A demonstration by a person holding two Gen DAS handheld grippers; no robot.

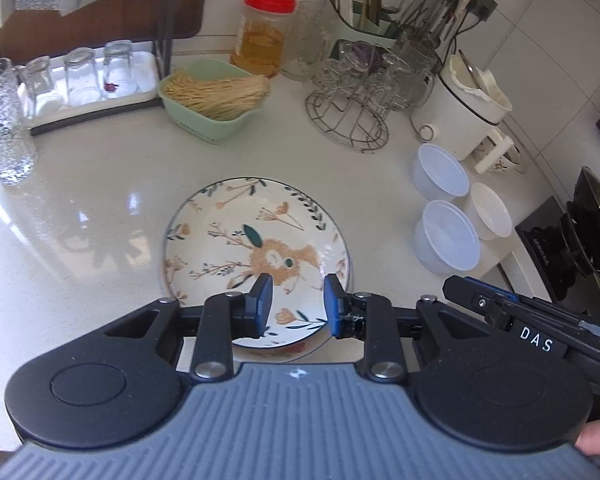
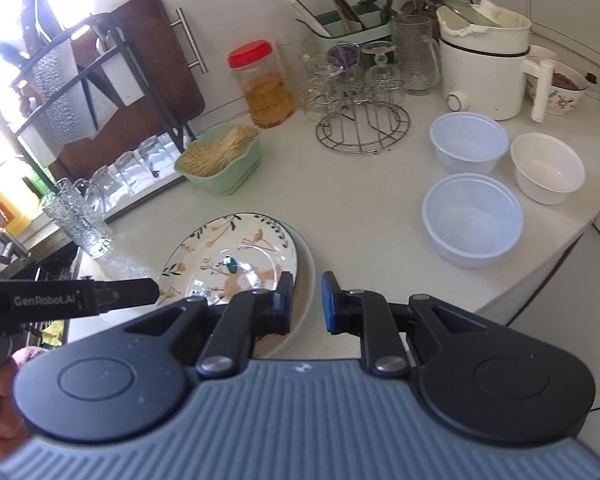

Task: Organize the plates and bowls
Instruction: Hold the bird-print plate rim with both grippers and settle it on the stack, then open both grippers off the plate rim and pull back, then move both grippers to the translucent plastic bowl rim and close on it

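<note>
A floral plate (image 1: 256, 248) lies on top of a second plate (image 1: 300, 350) on the white counter (image 1: 100, 208), also seen in the right wrist view (image 2: 236, 256). My left gripper (image 1: 298, 304) is open and empty, hovering over the plate's near edge. My right gripper (image 2: 307, 304) is open and empty, just right of the plate stack's rim (image 2: 306, 280). Two translucent plastic bowls (image 2: 473, 220) (image 2: 468, 142) and a white bowl (image 2: 547, 168) stand to the right; they also show in the left wrist view (image 1: 446, 242).
A green basket of noodles (image 1: 216, 98), a red-lidded jar (image 1: 262, 32), a wire rack of glasses (image 1: 352, 96), a white cooker (image 1: 464, 108) and a tray of upturned glasses (image 1: 84, 76) line the back. A tall glass (image 1: 4, 132) stands left. A stove (image 1: 580, 236) is at right.
</note>
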